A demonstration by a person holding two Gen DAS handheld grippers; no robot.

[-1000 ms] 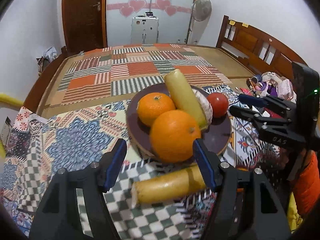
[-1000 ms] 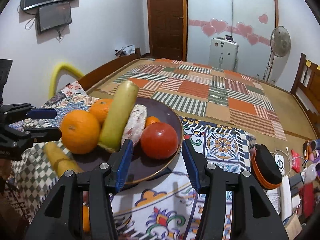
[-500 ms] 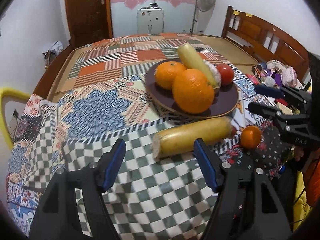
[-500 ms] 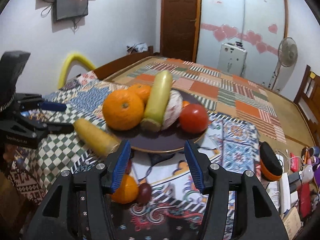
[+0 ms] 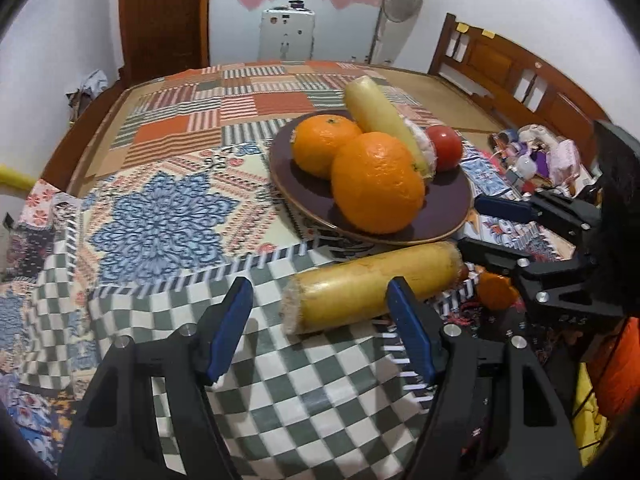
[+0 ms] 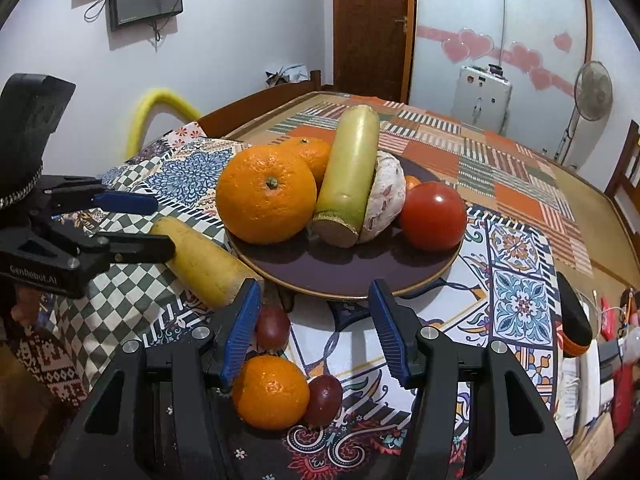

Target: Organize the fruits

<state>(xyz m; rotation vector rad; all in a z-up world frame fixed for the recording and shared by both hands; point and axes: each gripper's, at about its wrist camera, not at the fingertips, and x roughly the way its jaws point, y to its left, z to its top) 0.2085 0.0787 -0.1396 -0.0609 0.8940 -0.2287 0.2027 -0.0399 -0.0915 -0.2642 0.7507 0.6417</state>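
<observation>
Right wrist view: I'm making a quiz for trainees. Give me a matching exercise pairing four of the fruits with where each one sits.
Things:
1. Red round tomato
2. Yellow cylindrical fruit with a cut end
3. Small loose orange
4. Pale green long fruit

Places:
A. On the checked cloth, beside the plate
B. On the dark brown plate, right side
C. Leaning up among the plate's fruit
D. Off the plate, nearest the camera

Pairs: 1-B, 2-A, 3-D, 4-C

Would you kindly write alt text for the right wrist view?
A dark plate holds two oranges, a pale green gourd and a tomato. Nearer, the open right gripper frames a small orange and two dark fruits on patterned cloth.
</observation>
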